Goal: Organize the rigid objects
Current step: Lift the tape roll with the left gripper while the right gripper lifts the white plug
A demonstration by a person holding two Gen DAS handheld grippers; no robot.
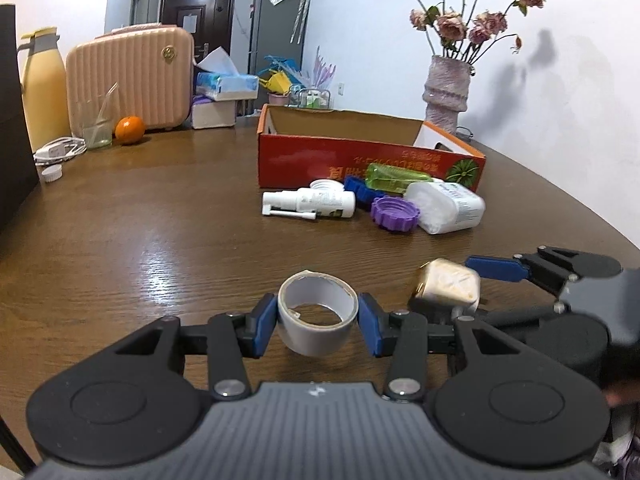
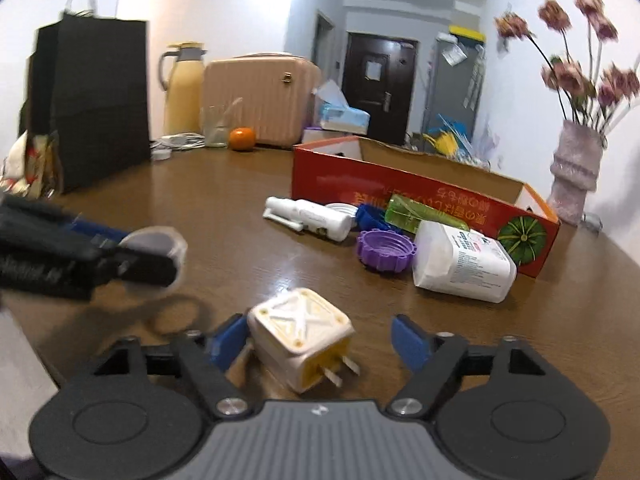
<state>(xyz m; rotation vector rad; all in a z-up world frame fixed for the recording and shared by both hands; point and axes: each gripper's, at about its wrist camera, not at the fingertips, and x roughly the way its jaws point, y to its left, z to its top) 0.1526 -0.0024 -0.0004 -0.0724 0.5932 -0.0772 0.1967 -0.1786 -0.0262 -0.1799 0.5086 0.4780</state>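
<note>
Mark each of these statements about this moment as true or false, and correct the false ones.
1. The left gripper is shut on the tape roll. True.
2. The right gripper clamps the plug adapter on both sides. False: only one finger touches it; the other stands clear.
3. The purple cap lies inside the red box. False: it lies on the table in front of the box.
4. An orange sits beside the pink case. True.

Two low wrist views, close, facing shared red box point(image 1: 360, 160).
</note>
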